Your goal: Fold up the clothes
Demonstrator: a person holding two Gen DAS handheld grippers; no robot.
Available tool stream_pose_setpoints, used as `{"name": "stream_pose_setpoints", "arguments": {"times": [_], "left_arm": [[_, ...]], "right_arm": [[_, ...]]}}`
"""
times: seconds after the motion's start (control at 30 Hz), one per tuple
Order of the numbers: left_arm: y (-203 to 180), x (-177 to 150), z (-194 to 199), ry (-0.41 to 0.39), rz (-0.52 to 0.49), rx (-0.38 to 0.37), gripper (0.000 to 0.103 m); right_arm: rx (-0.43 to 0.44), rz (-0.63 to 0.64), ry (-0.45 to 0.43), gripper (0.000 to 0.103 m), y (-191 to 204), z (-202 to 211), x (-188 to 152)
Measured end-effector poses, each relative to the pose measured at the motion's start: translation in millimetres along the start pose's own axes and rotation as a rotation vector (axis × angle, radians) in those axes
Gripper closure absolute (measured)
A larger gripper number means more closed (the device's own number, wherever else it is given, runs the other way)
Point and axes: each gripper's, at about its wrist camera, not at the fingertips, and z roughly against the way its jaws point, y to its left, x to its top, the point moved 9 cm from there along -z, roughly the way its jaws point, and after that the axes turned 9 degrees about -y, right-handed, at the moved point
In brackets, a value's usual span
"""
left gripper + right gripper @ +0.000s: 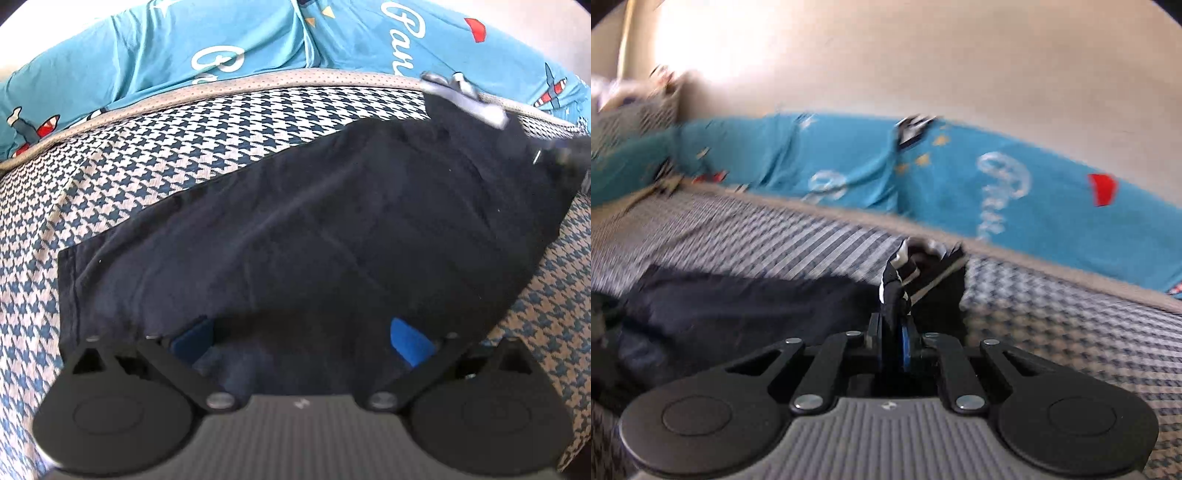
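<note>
While the right hand-held gripper (894,325) pinched a corner of the dark garment (314,229) tight btw its pads, the cloth lay spread on the checked bed (110,177), just ahead of and under both tools. Left hand-held gripper (303,332) stood wide apart w/ dark cloth btw its blue pads (408,338), not squeezing. Good way, I think: carry the corner over slow & low, keep the other side flat, line up edges.
</note>
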Motion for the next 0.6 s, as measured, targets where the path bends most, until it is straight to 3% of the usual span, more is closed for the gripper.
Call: {"name": "stream_pose_setpoints", "arguments": {"times": [0.13, 0.23, 0.3, 0.4, 0.5, 0.6], "left_arm": [[0.2, 0.0, 0.1, 0.001, 0.004, 0.0, 0.0], [0.6, -0.3, 0.1, 0.003, 0.004, 0.0, 0.0], [1.0, -0.8, 0.6, 0.003, 0.007, 0.0, 0.0], [2.2, -0.8, 1.7, 0.003, 0.019, -0.001, 0.0], [3.4, -0.4, 2.7, 0.001, 0.036, -0.004, 0.0], [4.9, -0.2, 2.5, -0.001, 0.046, -0.004, 0.0]], "right_arm": [[0.035, 0.084, 0.085, 0.091, 25.2, -21.3, -23.4], [0.057, 0.071, 0.161, 0.09, 32.1, -30.4, -41.1], [0.076, 0.059, 0.166, 0.072, 36.2, -30.9, -43.4], [0.134, 0.065, 0.185, 0.066, 44.5, -23.8, -38.5], [0.206, -0.012, 0.149, 0.066, 46.6, -5.5, -23.5], [0.191, -0.081, 0.06, 0.066, 35.4, 6.4, -2.6]]}}
